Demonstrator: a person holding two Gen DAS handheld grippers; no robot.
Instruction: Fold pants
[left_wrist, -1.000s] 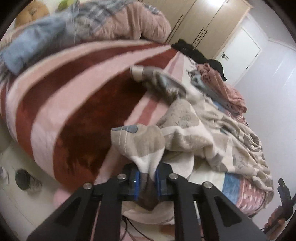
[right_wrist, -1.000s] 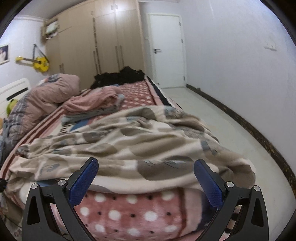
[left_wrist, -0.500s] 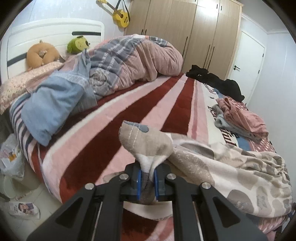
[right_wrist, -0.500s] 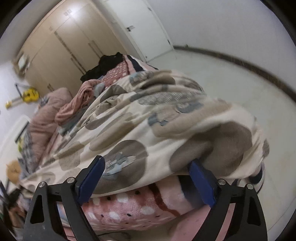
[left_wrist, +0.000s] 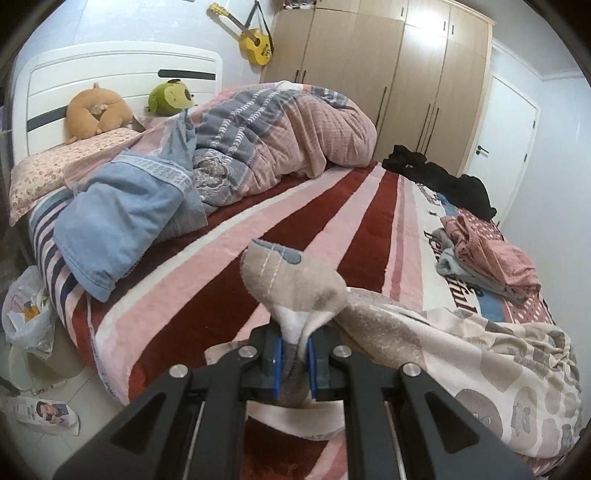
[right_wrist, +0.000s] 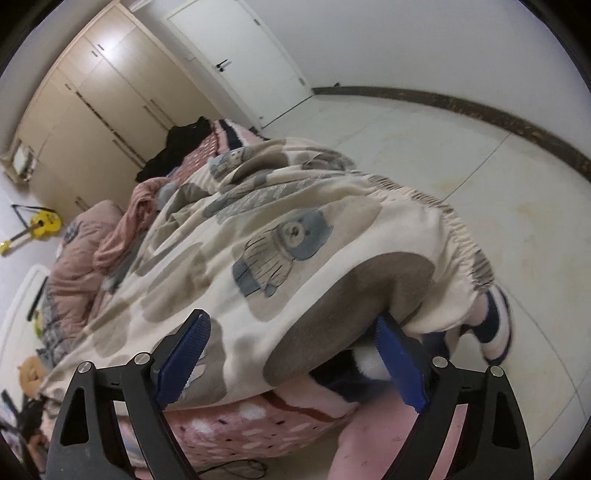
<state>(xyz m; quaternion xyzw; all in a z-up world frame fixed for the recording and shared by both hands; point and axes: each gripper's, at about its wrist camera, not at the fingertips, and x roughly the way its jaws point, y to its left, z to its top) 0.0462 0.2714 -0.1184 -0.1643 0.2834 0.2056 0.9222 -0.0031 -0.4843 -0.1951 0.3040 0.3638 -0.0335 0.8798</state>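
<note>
Both ends engaged: pants (left_wrist: 443, 339) lifted higher, right gripper (right_wrist: 291, 354) closer, narrowing

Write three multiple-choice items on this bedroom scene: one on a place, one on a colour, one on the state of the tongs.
1. Where is the guitar?
A. hung on the wall beside the wardrobe
B. lying on the bed
C. on the floor

2. What colour are the pads of the left tongs?
A. red
B. blue
C. green

3. How do the right tongs stand?
A. clamped shut on a pillow
B. open, at the waistband end of the patterned pants
C. holding the guitar

Answers:
1 A, it hangs on the wall left of the wardrobe.
2 B, blue pads grip a bunched end of the pants.
3 B, the jaws have just been closing but stand wide, fabric between them unpinched.
</note>
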